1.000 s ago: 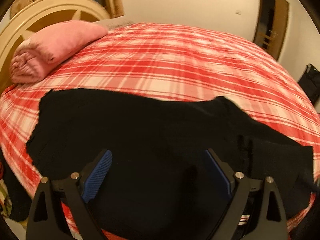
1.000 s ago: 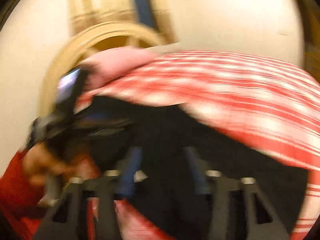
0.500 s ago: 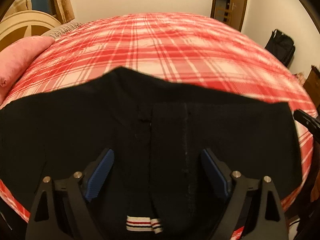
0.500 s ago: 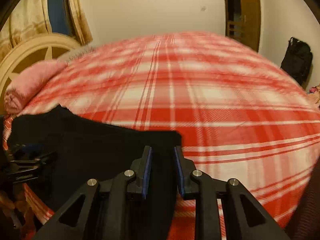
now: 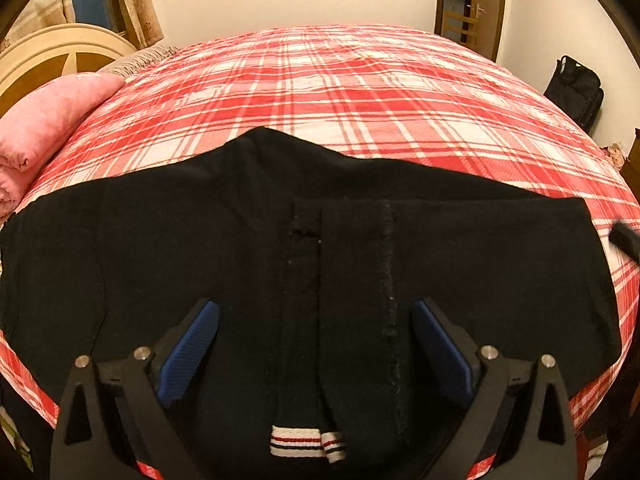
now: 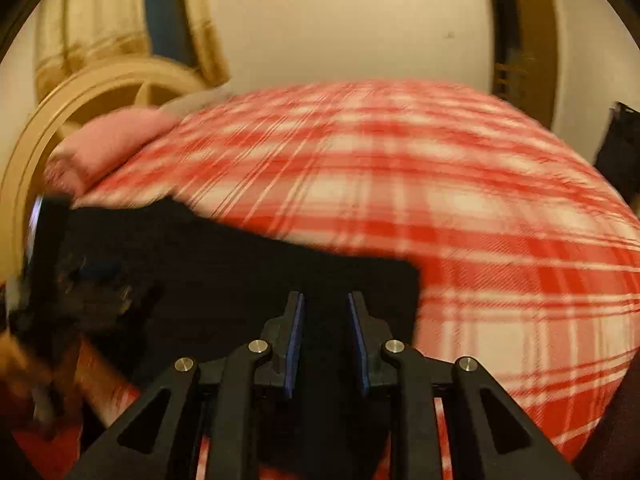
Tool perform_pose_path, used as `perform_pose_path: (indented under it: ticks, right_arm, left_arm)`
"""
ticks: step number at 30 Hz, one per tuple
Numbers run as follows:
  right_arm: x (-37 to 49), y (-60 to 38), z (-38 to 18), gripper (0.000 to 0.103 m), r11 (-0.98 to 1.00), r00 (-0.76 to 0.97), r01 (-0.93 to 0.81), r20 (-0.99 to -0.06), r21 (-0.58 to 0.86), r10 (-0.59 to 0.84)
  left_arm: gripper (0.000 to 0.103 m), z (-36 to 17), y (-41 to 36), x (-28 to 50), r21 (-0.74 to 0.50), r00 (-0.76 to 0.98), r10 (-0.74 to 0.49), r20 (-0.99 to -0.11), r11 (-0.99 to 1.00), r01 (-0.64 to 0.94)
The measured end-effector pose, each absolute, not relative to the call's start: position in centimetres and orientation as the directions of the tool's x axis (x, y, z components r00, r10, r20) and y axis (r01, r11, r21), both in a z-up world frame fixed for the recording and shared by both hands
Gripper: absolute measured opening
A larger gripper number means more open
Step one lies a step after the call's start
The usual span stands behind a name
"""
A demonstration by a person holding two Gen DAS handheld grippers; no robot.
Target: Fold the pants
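The black pants (image 5: pixel 248 248) are now seen spread flat across the near edge of the bed (image 5: pixel 360 92), waistband turned back at the middle, where a second ago one side was still bunched. The left hand-held gripper (image 5: pixel 316 344) is opening wide above the cloth, nothing clamped. The right hand-held gripper (image 6: pixel 326 320) is kept narrowly parted over the right corner; whether cloth is pinched cannot be told. A fold can begin.

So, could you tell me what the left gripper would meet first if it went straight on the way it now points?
Most likely the black pants: the left gripper, jaws opening with nothing pinched, points down at their middle on the plaid bedspread. Depth is unclear.
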State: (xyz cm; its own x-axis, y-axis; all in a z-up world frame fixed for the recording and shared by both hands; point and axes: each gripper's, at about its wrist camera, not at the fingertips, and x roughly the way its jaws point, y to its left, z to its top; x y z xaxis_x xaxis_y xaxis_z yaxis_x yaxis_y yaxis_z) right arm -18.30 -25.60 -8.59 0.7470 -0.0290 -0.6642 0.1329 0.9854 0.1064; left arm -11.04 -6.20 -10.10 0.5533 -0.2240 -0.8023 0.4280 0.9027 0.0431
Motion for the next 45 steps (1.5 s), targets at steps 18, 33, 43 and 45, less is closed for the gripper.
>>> perform_pose_path:
  ticks: [18, 33, 43, 45]
  right_arm:
    - [-11.8, -16.2, -6.4, 0.024, 0.978, 0.774, -0.071, -0.608, 0.194, 0.177]
    - [-8.1, -7.6, -12.0, 0.027, 0.969, 0.687, -0.165, -0.684, 0.181, 0.245]
    - [-9.4, -8.7, -10.5, 0.027, 0.971, 0.727, -0.130, -0.647, 0.199, 0.230]
    - [-9.6, -9.1, -10.2, 0.027, 0.971, 0.738, -0.117, -0.636, 0.210, 0.226]
  left_arm:
    - [0.100, -7.3, 5.3, -7.5, -0.033, 0.624, -0.150, -0.767, 0.980, 0.195]
    - [0.100, -10.6, 23.2, -5.4, -0.168, 0.613, 0.087, -0.785, 0.923, -0.346]
    - [0.087, -12.2, 23.5, -5.9, -0.335, 0.634, -0.061, -0.771, 0.885, -0.323]
    - [0.076, -12.1, 23.6, -6.0, -0.366, 0.648, -0.088, -0.756, 0.878, -0.308]
